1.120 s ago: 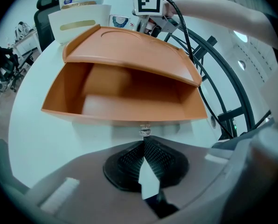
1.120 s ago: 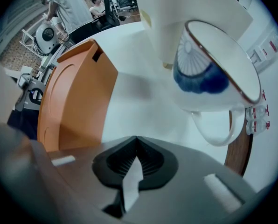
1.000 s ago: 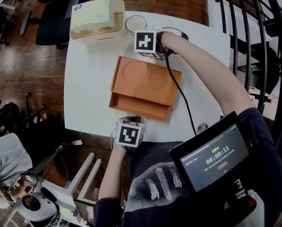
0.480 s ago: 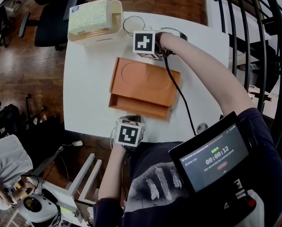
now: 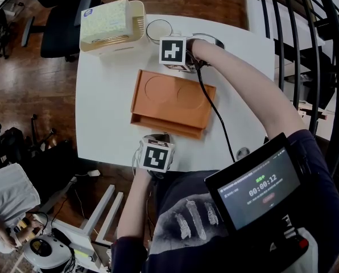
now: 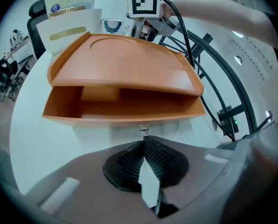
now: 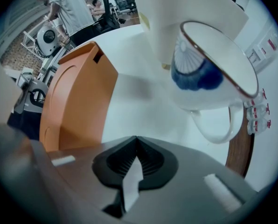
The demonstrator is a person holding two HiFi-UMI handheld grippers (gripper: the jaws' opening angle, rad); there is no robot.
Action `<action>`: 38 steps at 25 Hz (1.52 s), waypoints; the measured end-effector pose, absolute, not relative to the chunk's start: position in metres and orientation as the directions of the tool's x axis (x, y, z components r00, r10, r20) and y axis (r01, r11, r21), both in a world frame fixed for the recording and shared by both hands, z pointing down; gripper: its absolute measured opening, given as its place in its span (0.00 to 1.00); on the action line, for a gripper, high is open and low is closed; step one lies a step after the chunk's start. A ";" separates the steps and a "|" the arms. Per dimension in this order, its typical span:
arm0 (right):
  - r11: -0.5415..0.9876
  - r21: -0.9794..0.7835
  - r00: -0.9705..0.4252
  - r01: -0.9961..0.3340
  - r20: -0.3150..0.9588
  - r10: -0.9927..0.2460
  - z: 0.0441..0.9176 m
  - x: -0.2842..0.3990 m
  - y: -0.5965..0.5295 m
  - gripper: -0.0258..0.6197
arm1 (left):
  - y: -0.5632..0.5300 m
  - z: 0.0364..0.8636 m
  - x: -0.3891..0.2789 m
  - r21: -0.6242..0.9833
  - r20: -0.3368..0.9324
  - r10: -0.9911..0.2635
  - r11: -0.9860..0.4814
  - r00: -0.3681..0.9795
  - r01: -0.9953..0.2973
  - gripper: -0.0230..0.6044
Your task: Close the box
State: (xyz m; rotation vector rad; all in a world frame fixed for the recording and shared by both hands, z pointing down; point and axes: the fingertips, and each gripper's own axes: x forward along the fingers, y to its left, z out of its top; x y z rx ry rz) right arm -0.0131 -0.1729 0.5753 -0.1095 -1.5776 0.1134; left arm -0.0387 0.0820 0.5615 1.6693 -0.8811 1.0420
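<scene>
**Head view, left to right.** Dark wooden floor (image 5: pixel 21 95) borders the white surface (image 5: pixel 101 118) on its left. A black office chair (image 5: pixel 58 21) stands off the far left corner. A person in a pale garment (image 5: pixel 7 198) is at the lower left, well apart from the surface.

On the surface, the far left corner carries a cream holder with a tissue pack (image 5: pixel 110 21). Just to its right stands a white mug (image 7: pixel 209 78) with a blue pattern inside.

The orange box (image 5: pixel 169 104) lies at the centre of the surface. Its lid (image 6: pixel 125 64) is most of the way down but not seated. The left gripper view shows a gap between the lid and the base along the near edge.

Your left gripper (image 6: pixel 143 141) sits at the near edge of the surface, just in front of that gap and apart from the box. Its jaws are pressed together with nothing between them.

Your right gripper (image 7: pixel 135 143) is at the far edge of the box, between the box and the mug. Its jaws are also pressed together and empty. Whether it touches the lid cannot be told.

A black cable (image 5: pixel 212 110) runs from the right gripper past the right end of the box.

Right of the surface, a black metal railing (image 5: pixel 323 44) curves above the floor. A screen showing a timer (image 5: pixel 260 186) hangs at your chest.
</scene>
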 end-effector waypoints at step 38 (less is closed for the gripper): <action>0.988 -0.154 -0.022 0.026 0.988 0.155 0.573 -0.012 -0.168 0.05 | 0.050 0.552 -0.024 0.349 0.914 -0.080 -0.349 0.399 -0.870 0.06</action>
